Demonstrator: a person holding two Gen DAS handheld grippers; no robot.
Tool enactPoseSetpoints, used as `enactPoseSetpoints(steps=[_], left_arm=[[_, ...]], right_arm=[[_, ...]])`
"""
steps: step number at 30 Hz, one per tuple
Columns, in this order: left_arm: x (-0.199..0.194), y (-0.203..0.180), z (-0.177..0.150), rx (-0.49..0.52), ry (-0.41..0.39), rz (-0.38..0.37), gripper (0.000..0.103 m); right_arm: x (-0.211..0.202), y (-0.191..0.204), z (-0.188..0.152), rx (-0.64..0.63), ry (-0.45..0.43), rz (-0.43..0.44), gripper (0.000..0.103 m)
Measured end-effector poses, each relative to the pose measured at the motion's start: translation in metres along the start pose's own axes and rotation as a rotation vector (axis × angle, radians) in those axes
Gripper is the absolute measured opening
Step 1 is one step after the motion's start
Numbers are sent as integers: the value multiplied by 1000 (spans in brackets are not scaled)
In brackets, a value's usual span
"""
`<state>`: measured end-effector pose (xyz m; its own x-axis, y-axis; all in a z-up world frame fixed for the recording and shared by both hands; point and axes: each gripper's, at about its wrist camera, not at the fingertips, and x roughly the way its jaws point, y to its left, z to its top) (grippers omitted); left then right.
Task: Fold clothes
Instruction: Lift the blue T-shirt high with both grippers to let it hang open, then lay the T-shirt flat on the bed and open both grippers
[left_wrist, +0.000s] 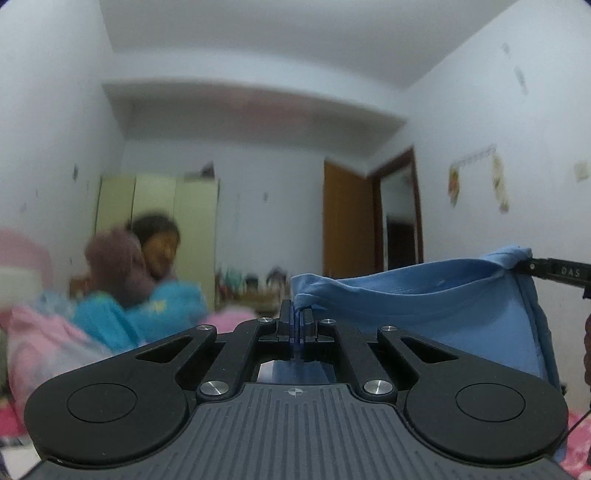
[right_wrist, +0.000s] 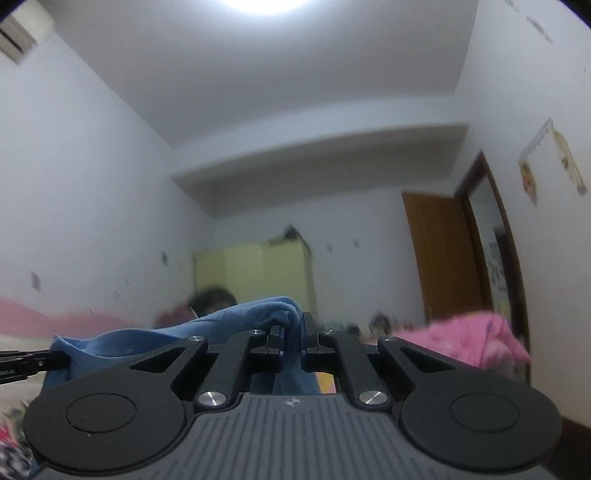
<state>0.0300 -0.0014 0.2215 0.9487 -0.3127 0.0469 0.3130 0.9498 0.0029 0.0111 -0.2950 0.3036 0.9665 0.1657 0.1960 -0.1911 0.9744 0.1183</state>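
**Inspector A:** Blue knit fabric, a single garment (left_wrist: 424, 317), was held up off the bedding between the two tools. The left gripper (left_wrist: 297, 317) had its jaws pressed together on one bunched corner of the cloth.

**Inspector B:** Confirmed. The right gripper (right_wrist: 292, 328) pinched the other bunched corner, with the cloth hanging down between its fingers (right_wrist: 274, 338). The stitched edge sagged between the two grips.

**Inspector A:** Any legible markings?

**Inspector B:** One. In the left wrist view, the side of the right tool's finger carried pale letters reading "DAS" (left_wrist: 570, 272). The small emblem on each gripper body could not be read.

**Inspector A:** Surroundings?

**Inspector B:** Pink bedding (right_wrist: 480, 336) lay beneath and beyond the garment. A blurred person in a turquoise top (left_wrist: 162, 306) was near a pale green wardrobe (left_wrist: 159, 210). A brown door (right_wrist: 443, 254) stood open at the right.
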Motion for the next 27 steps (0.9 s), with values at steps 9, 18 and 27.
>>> enactPoseSetpoints(steps=[9, 18, 27], left_arm=[[165, 32, -158, 25, 408, 93, 1], [257, 40, -295, 68, 717, 167, 8], [247, 67, -293, -37, 780, 160, 66]], right_arm=[[158, -46, -169, -54, 421, -97, 7], [248, -83, -378, 22, 839, -152, 7], [260, -89, -381, 43, 996, -144, 59]])
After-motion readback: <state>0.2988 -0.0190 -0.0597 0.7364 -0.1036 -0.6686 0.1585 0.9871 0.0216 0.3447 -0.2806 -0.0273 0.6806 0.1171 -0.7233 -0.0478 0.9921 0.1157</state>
